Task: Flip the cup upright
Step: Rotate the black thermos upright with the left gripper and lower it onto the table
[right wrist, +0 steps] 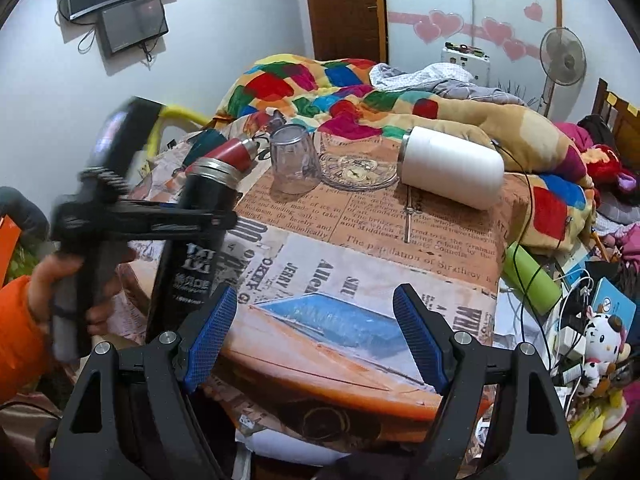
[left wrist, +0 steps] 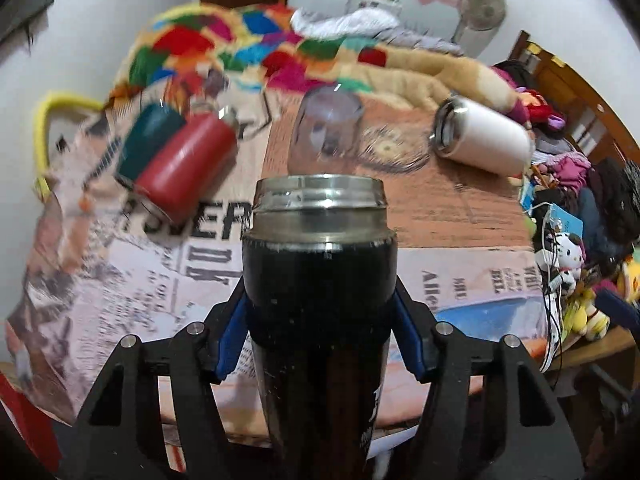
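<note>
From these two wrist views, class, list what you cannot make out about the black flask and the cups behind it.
- Black flask base: left wrist view, cut off by the bottom edge; right wrist view, behind the right gripper finger.
- Teal cup: motion-blurred in the left view; mostly hidden by the red flask in the right.
- Left gripper grips the flask.

Even, soft indoor light, no hard shadows. Left wrist view smeared by motion blur across the background; small glare on the black cup [left wrist: 320, 280] steel rim. Right wrist view sharper, blurred only at left. Heavy fisheye bending, dark corners.
</note>
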### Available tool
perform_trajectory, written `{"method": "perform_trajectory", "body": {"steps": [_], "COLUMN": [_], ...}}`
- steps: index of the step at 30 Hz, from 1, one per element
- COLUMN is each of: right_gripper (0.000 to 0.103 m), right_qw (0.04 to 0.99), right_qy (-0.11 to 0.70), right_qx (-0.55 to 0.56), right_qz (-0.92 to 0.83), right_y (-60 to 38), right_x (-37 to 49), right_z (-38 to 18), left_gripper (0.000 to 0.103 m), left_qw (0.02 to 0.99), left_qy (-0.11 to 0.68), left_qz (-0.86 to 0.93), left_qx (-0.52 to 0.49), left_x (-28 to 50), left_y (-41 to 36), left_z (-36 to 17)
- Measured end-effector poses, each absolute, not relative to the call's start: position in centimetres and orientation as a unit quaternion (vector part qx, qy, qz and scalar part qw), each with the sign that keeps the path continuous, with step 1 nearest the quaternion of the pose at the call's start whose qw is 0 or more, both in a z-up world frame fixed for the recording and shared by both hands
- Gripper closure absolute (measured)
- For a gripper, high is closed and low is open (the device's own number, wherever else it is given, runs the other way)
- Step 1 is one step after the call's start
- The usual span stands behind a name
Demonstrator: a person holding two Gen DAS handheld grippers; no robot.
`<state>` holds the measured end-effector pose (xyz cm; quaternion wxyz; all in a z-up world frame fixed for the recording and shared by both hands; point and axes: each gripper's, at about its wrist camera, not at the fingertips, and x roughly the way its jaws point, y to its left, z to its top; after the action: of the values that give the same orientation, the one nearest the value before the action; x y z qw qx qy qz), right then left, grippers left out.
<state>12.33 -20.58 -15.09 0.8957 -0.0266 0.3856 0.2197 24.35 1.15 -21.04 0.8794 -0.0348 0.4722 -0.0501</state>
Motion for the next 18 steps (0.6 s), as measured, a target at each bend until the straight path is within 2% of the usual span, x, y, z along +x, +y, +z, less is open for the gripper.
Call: {"method": "perform_trajectory", "body": {"steps": [10, 18], "right_gripper": [0.025, 0.025], "right_qw": [0.904, 0.912], "right_qy": [0.365, 0.352], "right_qx": [-0.041, -0.033], "right_qz": [0.217, 0.208], "right_y": [-20.4, -21.0], "right_x": [12.2, 12.8], "right_z": [-13.6, -12.7], "left_gripper": [0.039, 0.039], "left_qw": [0.919, 0.94], "left_qy": [0.387, 0.337], "left_qz": [-0.064, -0.054], "left_qx": [-0.026, -0.009], "left_x": [20.2, 21.9], "left_y": [0.1, -1.0], "left_z": [-15.1, -11.7]}}
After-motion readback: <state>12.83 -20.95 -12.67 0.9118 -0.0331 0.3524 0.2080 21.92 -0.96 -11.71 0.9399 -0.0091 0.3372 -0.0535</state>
